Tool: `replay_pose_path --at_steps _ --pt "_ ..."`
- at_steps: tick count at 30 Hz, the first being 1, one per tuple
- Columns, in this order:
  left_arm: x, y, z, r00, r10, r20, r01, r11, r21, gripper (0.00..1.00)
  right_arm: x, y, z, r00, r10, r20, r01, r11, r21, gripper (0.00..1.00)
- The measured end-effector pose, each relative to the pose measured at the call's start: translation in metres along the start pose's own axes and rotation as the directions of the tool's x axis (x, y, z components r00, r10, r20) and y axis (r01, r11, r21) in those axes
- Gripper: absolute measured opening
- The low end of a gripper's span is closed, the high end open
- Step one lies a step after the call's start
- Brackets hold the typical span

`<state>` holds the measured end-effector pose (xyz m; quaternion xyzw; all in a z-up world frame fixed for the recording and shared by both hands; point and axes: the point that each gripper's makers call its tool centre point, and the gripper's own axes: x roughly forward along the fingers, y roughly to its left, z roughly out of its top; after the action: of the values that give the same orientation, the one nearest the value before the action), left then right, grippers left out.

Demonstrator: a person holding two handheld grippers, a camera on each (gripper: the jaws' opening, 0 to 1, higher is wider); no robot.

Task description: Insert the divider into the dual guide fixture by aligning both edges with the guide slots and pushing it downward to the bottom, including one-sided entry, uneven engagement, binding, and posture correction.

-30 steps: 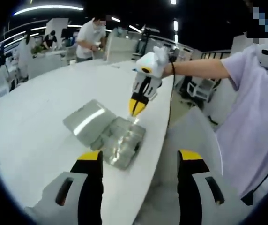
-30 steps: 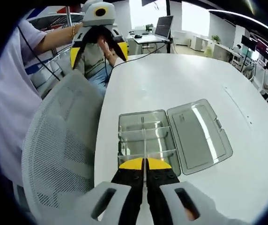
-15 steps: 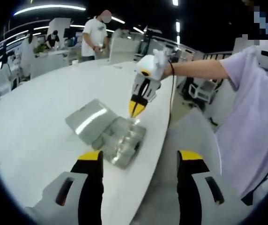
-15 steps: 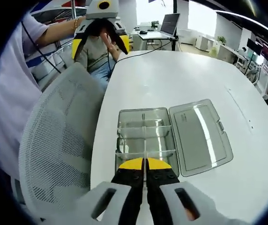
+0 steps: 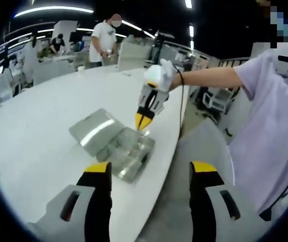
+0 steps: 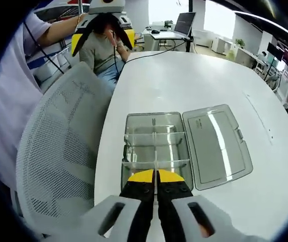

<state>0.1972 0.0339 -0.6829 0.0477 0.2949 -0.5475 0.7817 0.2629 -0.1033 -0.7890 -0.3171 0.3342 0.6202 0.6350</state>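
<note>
Left gripper view, surface: a broad white table (image 5: 43,126) curves away beyond the yellow-tipped fingers, its near edge passing between them; office desks and a standing person (image 5: 103,43) lie far past it.
Right gripper view, surface: the same white table (image 6: 194,80), with a laptop (image 6: 184,22) on a far desk and a white mesh chair (image 6: 58,151) off to the left of the fingers.
Fixture: a clear plastic organizer box (image 6: 155,146) lies open just ahead of the right fingertips, its flat lid (image 6: 217,143) hinged out to their right. In the left gripper view the organizer box (image 5: 126,154) sits a little beyond the left fingers, near the table edge.
Divider: a thin clear divider (image 6: 155,166) stands on edge, running from the right fingertips forward along the box's middle, crossing the cross-walls; how deep it sits in the slots I cannot tell.
Right gripper (image 6: 155,177): fingers pressed together, pinching the near end of the divider. In the left gripper view the right gripper (image 5: 143,120) points down over the box, held by a gloved hand.
Left gripper (image 5: 149,174): fingers wide apart, nothing between them, held off the table edge. In the right gripper view the left gripper (image 6: 99,35) hangs well beyond the chair, jaws spread.
</note>
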Motion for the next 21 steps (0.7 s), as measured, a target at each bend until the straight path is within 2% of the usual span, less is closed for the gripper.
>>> replay_pose_path --at_steps 21 --pt "0.0005 0.0023 -0.0010 1.000 0.008 0.012 -0.008 1.000 -0.025 0.57 0.0049 -0.0018 -0.0025 0.998 0.028 -0.057 -0.029 0.999 -0.029 0.00"
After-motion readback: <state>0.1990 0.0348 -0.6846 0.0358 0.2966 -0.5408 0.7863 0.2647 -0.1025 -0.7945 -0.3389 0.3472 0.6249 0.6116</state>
